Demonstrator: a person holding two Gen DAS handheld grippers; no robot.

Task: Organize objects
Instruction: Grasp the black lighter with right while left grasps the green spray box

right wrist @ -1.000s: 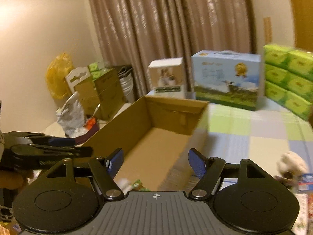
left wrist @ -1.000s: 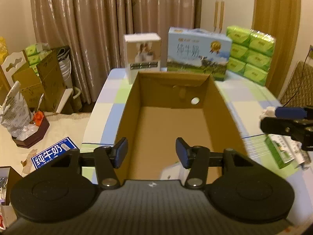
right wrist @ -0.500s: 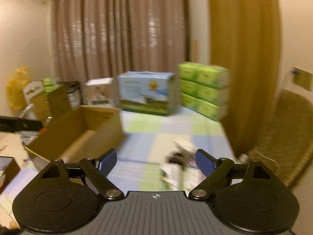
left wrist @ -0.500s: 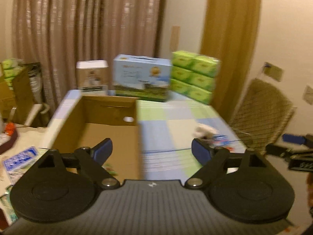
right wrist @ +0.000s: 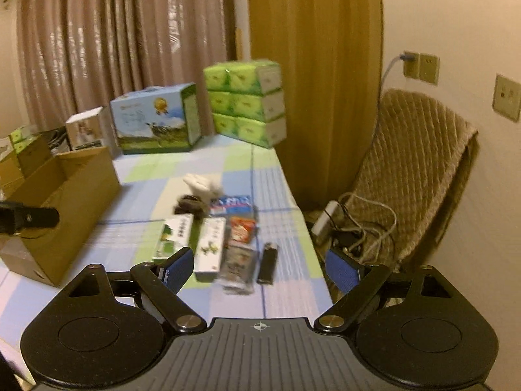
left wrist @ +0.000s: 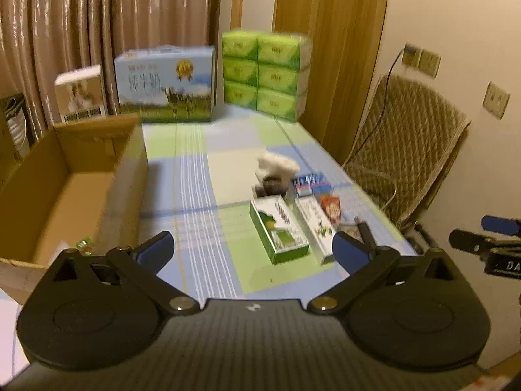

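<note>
left gripper (left wrist: 253,252): jaws have just been opening wide, nothing between them
right gripper (right wrist: 260,265): spread, pinching nothing
small boxes (right wrist: 192,239): sitting on counter (right wrist: 136,176), right of cardboard box (right wrist: 65,195)

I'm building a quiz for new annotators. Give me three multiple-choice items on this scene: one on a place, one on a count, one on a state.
1. Where does the cardboard box sit on the table?
A. on the table's left side
B. on the chair
C. on top of the tissue packs

2. How many green tissue packs show on the stack's front face?
A. two
B. six
C. ten

3. How is the left gripper?
A. shut on a lighter
B. shut on nothing
C. open, holding nothing

Key: 1 A, it lies left of the small items; 2 B, three rows of two; 3 C, jaws apart with only tablecloth between.
</note>
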